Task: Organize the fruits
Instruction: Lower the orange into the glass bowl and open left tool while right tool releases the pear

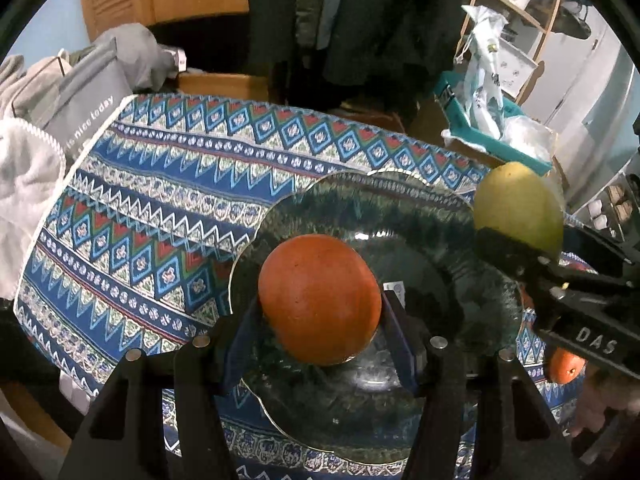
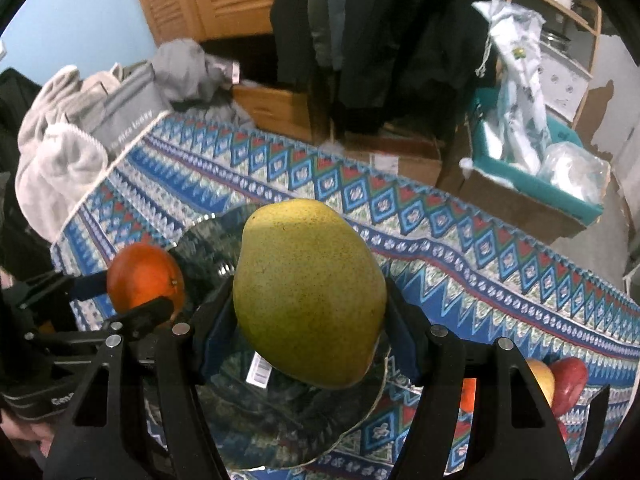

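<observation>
My left gripper is shut on an orange and holds it over the middle of a clear glass plate. My right gripper is shut on a large yellow-green mango, also above the glass plate. In the left wrist view the mango hangs at the plate's right rim in the other gripper's black fingers. In the right wrist view the orange shows at left. The plate rests on a blue patterned tablecloth.
Another orange lies on the cloth right of the plate; a red apple and more fruit lie at lower right. Grey clothes and a towel pile at the table's left edge. A cardboard box with a teal bin stands behind.
</observation>
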### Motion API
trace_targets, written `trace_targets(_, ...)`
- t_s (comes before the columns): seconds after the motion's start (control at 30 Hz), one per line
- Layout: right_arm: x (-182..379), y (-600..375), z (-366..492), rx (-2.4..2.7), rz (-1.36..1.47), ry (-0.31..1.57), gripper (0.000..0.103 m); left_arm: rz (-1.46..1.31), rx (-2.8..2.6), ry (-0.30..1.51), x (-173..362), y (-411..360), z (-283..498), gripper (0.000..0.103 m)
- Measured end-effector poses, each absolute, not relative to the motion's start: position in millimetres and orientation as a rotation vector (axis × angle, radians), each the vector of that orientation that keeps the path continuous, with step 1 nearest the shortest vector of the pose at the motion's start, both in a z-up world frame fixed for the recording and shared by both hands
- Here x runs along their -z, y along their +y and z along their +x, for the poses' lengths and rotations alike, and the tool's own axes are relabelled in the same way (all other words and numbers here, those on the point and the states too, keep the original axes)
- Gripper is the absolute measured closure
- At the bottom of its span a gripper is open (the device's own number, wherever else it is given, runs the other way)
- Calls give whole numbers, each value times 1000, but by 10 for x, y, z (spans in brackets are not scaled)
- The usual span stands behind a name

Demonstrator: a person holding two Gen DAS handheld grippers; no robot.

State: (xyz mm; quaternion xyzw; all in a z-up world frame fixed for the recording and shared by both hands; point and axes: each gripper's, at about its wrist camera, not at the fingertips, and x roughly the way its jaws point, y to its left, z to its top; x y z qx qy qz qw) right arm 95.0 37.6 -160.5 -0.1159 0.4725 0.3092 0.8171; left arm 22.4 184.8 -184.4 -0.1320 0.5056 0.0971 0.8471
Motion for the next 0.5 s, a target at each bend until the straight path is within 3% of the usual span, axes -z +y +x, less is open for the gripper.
trace_targets(0.5,2078,473,927,-665,-323,1117,35,-280,-212,1163,2121,1800,292,41)
